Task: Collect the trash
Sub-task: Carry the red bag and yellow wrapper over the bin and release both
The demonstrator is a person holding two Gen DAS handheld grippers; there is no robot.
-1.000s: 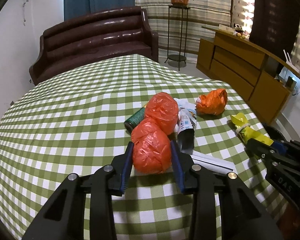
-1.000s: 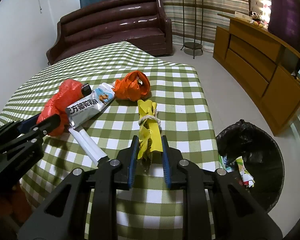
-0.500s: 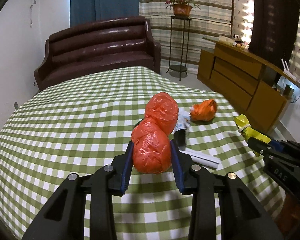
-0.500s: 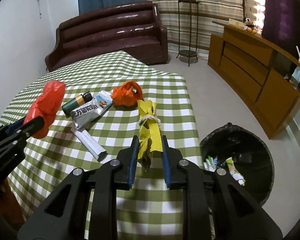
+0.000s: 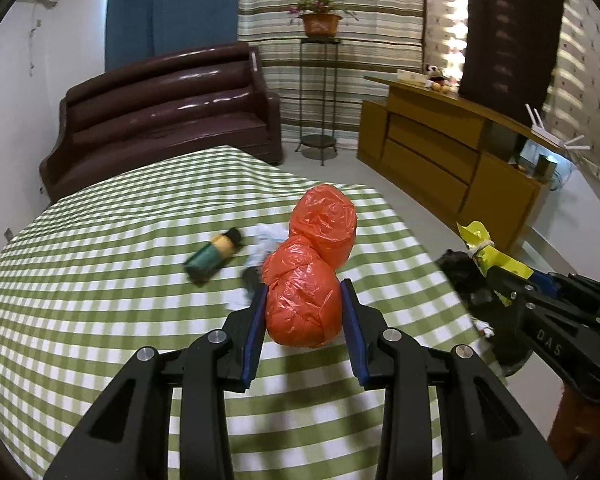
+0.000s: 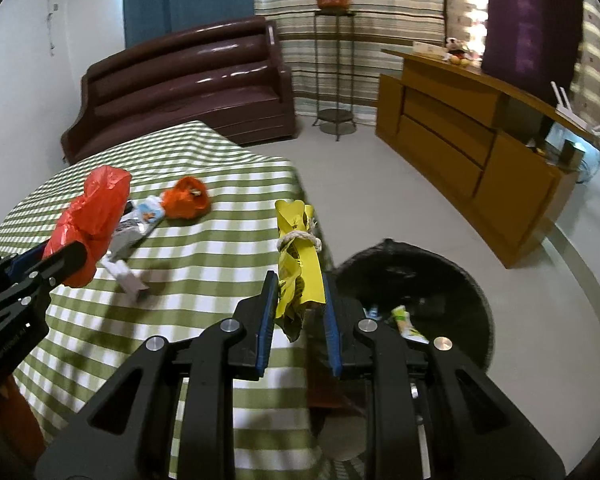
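Observation:
My left gripper (image 5: 304,312) is shut on a red plastic bag bundle (image 5: 308,280) and holds it above the green checked table (image 5: 100,280); the bundle also shows in the right wrist view (image 6: 94,216). My right gripper (image 6: 300,308) is shut on a yellow wrapper tied with string (image 6: 300,256), held above the table's right edge next to the black-lined trash bin (image 6: 440,272). The wrapper also shows in the left wrist view (image 5: 484,248). A green battery (image 5: 212,256), a silver snack packet (image 6: 140,224), a white tube (image 6: 124,276) and an orange bag (image 6: 188,200) lie on the table.
The bin holds several wrappers (image 6: 408,320). A brown sofa (image 5: 160,116) stands behind the table. A wooden sideboard (image 6: 480,152) runs along the right wall. A plant stand (image 6: 334,60) is at the back. Grey floor (image 6: 540,340) surrounds the bin.
Both grippers have lifted their loads higher off the table. The right gripper has moved right toward the bin with the yellow wrapper. The left gripper has risen with the red bundle.

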